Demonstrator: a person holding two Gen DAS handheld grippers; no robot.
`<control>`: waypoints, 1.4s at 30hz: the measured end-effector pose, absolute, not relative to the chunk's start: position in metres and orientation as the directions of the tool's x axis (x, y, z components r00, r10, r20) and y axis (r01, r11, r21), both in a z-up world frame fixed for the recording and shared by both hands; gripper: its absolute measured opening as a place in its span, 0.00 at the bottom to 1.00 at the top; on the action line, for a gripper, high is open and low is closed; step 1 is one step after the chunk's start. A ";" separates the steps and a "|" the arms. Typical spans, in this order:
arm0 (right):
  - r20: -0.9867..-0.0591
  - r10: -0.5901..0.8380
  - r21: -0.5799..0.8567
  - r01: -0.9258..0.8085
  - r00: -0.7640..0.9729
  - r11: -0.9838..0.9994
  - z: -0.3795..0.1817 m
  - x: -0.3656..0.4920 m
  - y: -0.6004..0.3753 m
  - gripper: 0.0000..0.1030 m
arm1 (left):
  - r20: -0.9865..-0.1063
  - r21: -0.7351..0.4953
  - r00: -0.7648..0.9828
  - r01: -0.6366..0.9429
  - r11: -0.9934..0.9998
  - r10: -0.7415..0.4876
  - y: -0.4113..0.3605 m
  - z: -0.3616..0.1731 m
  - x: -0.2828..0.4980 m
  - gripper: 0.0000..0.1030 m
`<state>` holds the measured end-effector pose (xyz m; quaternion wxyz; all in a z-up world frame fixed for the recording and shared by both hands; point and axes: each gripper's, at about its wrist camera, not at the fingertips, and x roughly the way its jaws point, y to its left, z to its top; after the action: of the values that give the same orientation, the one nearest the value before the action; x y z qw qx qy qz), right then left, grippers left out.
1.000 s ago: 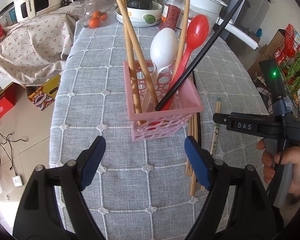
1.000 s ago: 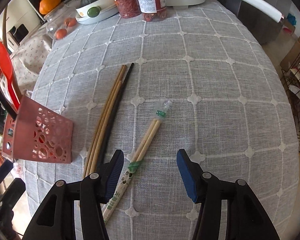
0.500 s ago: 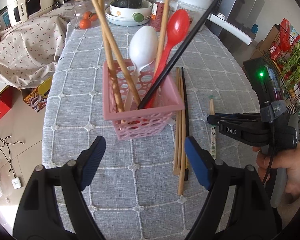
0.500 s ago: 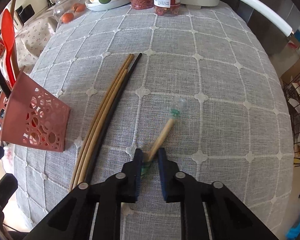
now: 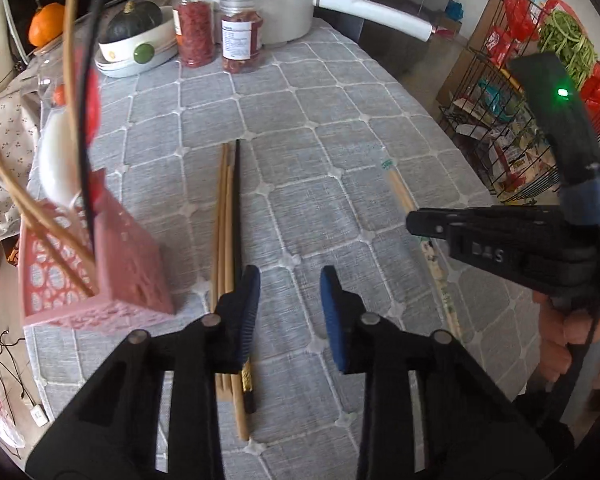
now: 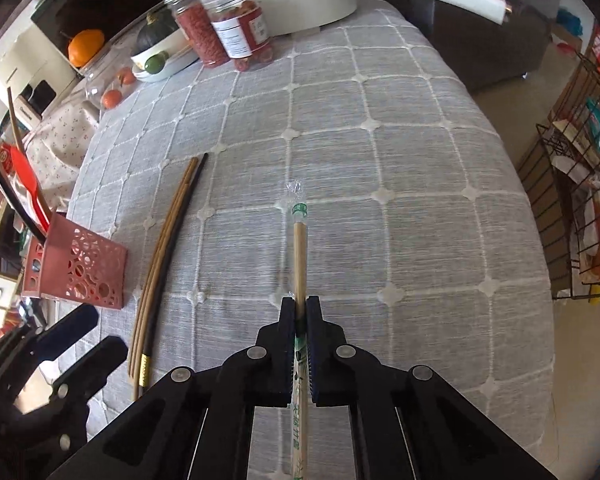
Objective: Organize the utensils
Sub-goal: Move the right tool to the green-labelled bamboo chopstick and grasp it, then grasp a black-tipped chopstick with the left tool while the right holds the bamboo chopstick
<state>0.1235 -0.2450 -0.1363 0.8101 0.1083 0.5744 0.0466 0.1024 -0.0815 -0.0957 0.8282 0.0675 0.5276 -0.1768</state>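
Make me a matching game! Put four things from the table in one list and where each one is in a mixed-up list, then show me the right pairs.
Things:
1. wrapped chopsticks
2. red spoon
3. loose chopsticks
4. green squash

Places:
A. lying flat on the grey tablecloth
B. in the white bowl
C. clamped in the right gripper
D. standing in the pink basket

Pairs: 1-C, 2-D, 3-A, 4-B

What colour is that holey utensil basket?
Pink, the basket; clearest in the left wrist view.
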 end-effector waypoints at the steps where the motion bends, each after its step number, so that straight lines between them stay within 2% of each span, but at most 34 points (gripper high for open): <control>1: -0.920 0.201 0.233 0.058 0.336 0.971 -0.136 0.121 -0.254 0.05 | -0.906 -0.049 0.374 0.366 0.929 -0.195 -0.088 -0.101 0.109 0.22; 4: -0.916 0.218 0.258 0.080 0.337 0.963 -0.134 0.121 -0.274 0.05 | -0.928 -0.014 0.346 0.334 0.942 -0.136 -0.099 -0.116 0.135 0.16; 13: -0.885 0.296 0.336 0.052 0.358 0.941 -0.122 0.115 -0.288 0.05 | -0.954 0.070 0.300 0.210 0.975 0.004 -0.089 -0.140 0.177 0.13; 20: -0.879 0.318 0.355 0.041 0.357 0.934 -0.120 0.116 -0.281 0.05 | -0.956 0.070 0.294 0.188 0.980 0.012 -0.087 -0.146 0.190 0.13; 23: -0.879 0.317 0.357 0.051 0.356 0.933 -0.121 0.117 -0.282 0.05 | -0.959 0.038 0.283 0.212 0.977 -0.024 -0.093 -0.145 0.187 0.13; 27: -0.881 0.316 0.359 0.061 0.352 0.932 -0.123 0.119 -0.283 0.05 | -0.958 0.065 0.285 0.243 0.968 -0.007 -0.105 -0.145 0.182 0.13; 36: -0.883 0.325 0.362 0.052 0.340 0.931 -0.126 0.123 -0.278 0.05 | -0.958 -0.005 0.275 0.270 0.963 -0.083 -0.106 -0.135 0.180 0.12; 42: -0.885 0.324 0.362 0.057 0.333 0.930 -0.128 0.125 -0.278 0.05 | -0.961 0.048 0.273 0.285 0.957 -0.033 -0.114 -0.139 0.180 0.12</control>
<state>0.1251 -0.2782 -0.1279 0.7993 0.1666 0.5713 0.0836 0.1798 -0.1143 -0.1393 0.7908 0.1058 0.5944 -0.1005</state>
